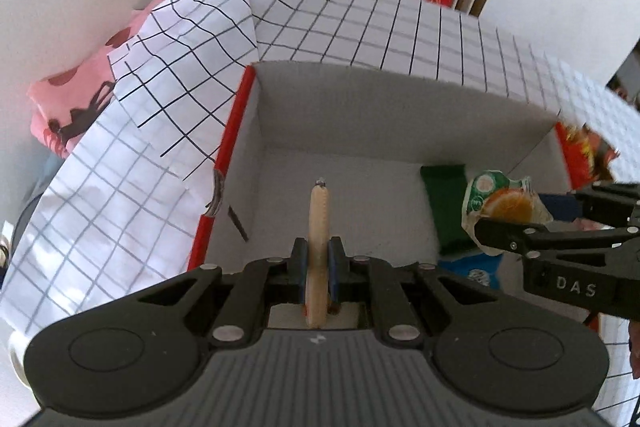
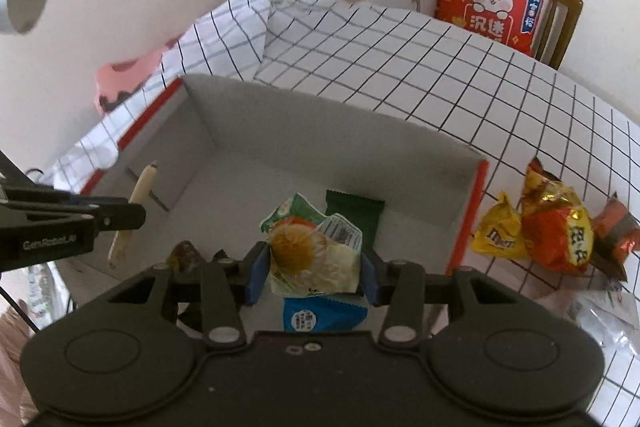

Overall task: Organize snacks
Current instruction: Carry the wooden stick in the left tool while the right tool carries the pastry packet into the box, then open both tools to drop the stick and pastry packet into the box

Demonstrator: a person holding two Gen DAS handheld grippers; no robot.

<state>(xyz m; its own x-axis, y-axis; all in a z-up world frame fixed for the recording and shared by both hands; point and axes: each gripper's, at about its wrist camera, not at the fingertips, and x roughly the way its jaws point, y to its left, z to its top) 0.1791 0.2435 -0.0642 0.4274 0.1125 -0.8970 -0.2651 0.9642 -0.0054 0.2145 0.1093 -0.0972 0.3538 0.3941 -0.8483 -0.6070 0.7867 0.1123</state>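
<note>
My left gripper point(image 1: 319, 259) clamps a thin beige sausage stick point(image 1: 319, 223) at frame centre, over the white box point(image 2: 280, 115). My right gripper point(image 2: 314, 269) pinches a crumpled orange-printed packet point(image 2: 312, 255) above the green pouch point(image 2: 360, 213).

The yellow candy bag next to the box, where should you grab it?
Pinch the yellow candy bag by its crimped top corner, which sticks up, coming down from above with the hand-held gripper. Its right side presses against the orange snack bag, so there is probably little room for a finger there.
</note>
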